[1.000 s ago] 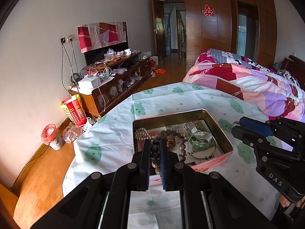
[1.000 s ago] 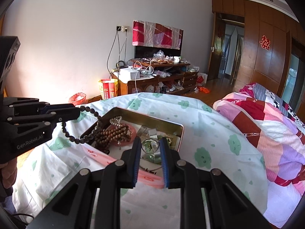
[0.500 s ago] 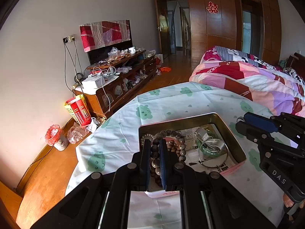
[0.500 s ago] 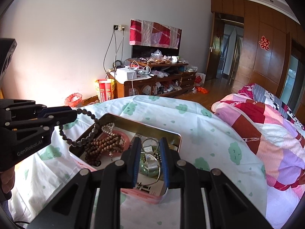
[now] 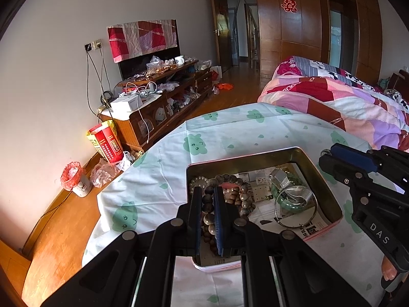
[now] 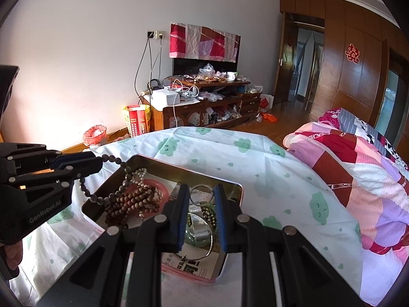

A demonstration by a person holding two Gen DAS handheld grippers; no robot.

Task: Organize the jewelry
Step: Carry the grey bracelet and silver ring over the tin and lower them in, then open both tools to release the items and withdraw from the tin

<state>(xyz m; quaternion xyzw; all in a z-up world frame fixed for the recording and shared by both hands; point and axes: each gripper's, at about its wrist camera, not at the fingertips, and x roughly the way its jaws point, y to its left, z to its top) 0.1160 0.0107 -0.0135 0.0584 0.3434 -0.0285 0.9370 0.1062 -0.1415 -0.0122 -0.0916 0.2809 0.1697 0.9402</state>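
The left gripper point(image 5: 207, 195) is clamped narrow on a strand of dark beads point(image 5: 207, 206), which runs up between its blue pads; from the right wrist view the same strand point(image 6: 122, 166) hangs from the gripper's tip point(image 6: 98, 162) in a loop that drops over the near corner of the tin point(image 6: 179, 165) and reaches the jewelry inside. The tin point(image 5: 329, 199), a shallow metal box with a pink outer wall, sits on a tablecloth point(image 5: 230, 133) printed with green clouds. Inside it, toward the left gripper, lie a brown bead strand point(image 6: 135, 203) heaped on a pink dish point(image 6: 163, 192), with a pearl bracelet point(image 6: 139, 172) against the tin's far wall. On the other side lie a green bangle point(image 5: 291, 197), a thin metal bangle point(image 5: 296, 208) and some printed paper point(image 5: 306, 226). The right gripper point(image 6: 202, 217) hovers over that side with its jaws a little apart, and nothing seems pinched between them, though the bangles directly below make that hard to judge. A fingertip point(image 5: 388, 271) of the person's hand shows on its handle. Beyond the table are a bed point(image 6: 358, 158) with a patchwork quilt and a cluttered wooden cabinet point(image 6: 204, 107) against the wall.
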